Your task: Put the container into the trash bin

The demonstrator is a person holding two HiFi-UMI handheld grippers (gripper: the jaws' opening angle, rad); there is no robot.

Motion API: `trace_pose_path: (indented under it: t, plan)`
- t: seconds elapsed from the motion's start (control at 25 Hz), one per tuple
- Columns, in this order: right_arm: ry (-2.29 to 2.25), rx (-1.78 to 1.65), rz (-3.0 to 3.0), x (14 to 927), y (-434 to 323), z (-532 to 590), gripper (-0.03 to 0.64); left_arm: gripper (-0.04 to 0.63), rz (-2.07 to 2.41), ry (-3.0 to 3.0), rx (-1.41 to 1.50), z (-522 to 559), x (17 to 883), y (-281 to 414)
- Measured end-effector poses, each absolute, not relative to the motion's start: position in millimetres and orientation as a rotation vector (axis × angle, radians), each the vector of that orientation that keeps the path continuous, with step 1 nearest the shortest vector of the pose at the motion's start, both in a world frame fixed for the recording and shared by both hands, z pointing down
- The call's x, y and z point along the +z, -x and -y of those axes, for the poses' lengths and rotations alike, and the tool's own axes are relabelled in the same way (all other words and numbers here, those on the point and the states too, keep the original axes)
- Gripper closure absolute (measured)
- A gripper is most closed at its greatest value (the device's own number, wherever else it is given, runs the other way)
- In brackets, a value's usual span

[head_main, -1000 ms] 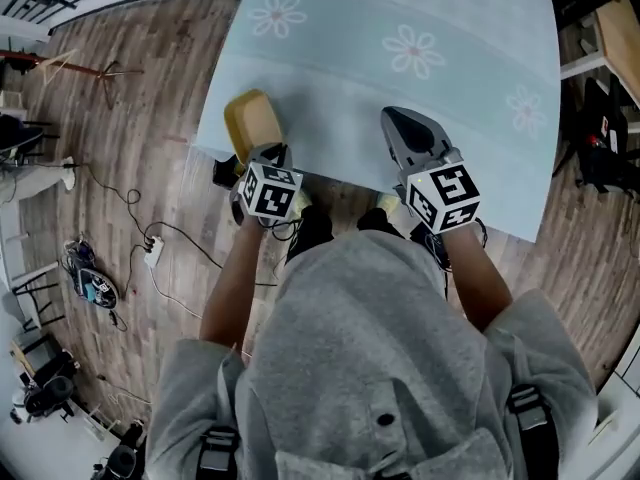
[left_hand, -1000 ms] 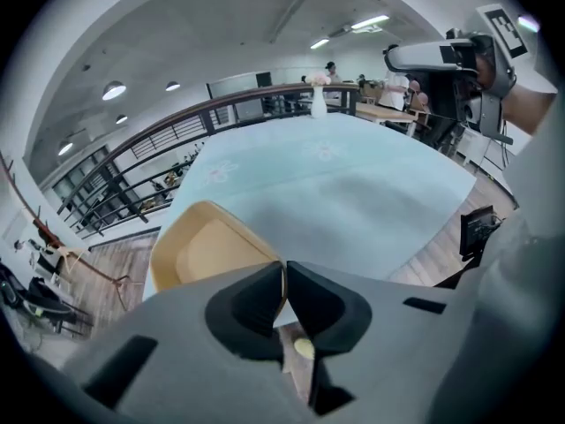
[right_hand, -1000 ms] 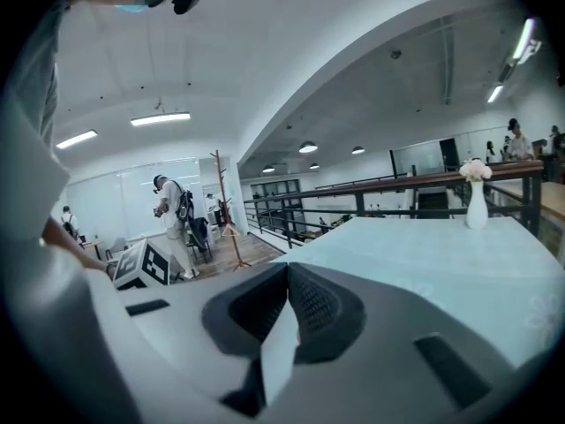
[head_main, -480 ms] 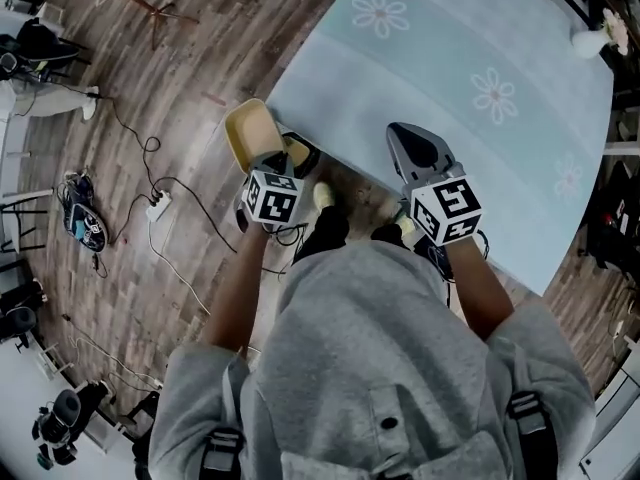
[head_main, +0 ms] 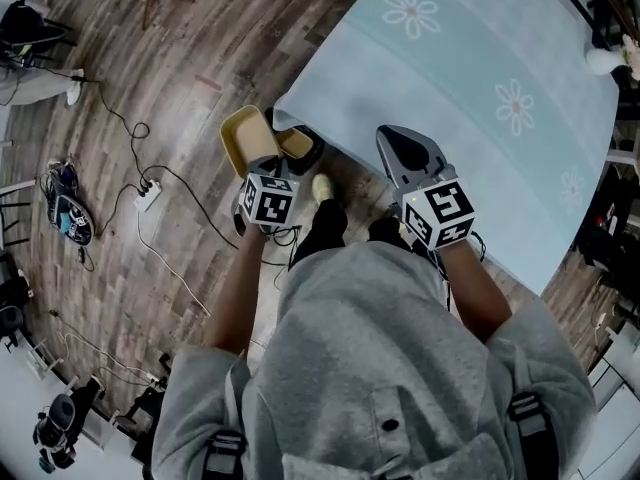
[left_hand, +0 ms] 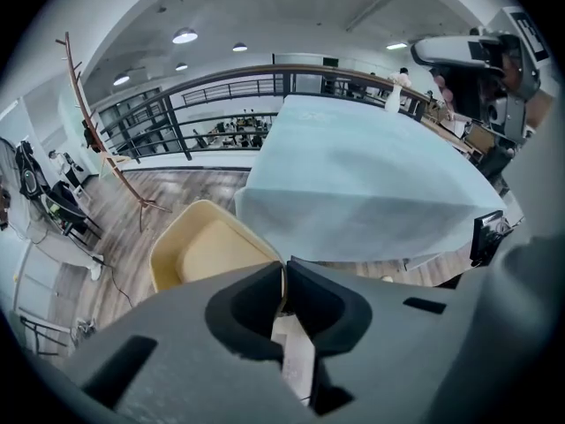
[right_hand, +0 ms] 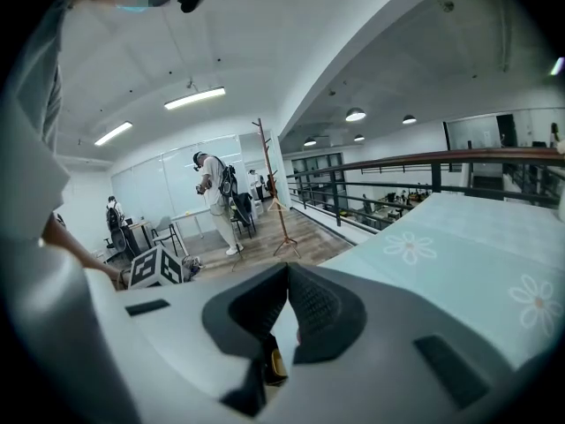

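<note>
Moved since earlier: both grey two-jaw grippers have swung toward the left corner of the table draped in pale blue, flower-printed cloth (head_main: pixel 470 58). The pale yellow, rounded-rectangular plastic container (head_main: pixel 248 133) was over the table's near edge a second ago and now hangs clear of the cloth.
Left gripper (head_main: pixel 264 163) (left_hand: pixel 283 268): jaws clamped on the container's (left_hand: pixel 207 246) near rim, pointing steeply down just off the table's (left_hand: pixel 353 184) corner.
Right gripper (head_main: pixel 388 136) (right_hand: pixel 285 270): jaws together with nothing between them, above the table's (right_hand: pixel 459 263) near edge.
Container: hollow side up, over the floor just left of the table's corner.
Trash bin (head_main: pixel 300 146): dark and round with a brownish inside, on the floor half under the table's corner. The container overlaps its left rim in the head view; contact cannot be told.
Floor (head_main: pixel 190 78): brown wooden planks.
Power strip (head_main: pixel 148 196): white, with dark cables, well left of the table.
</note>
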State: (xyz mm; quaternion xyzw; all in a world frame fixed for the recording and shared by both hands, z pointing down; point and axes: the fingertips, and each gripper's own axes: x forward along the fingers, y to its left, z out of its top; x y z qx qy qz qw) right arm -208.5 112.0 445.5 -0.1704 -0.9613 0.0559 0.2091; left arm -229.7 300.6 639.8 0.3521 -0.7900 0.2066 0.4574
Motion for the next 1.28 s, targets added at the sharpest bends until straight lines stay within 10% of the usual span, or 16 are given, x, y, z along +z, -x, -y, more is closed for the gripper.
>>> trace_pose_path:
  t: [1.28]
  plan:
    - [0.435,0.25,2.421,549.7,243.3,-131.7,0.591,0.541,1.766,-0.776,0.291,-307.0,846.4,252.0]
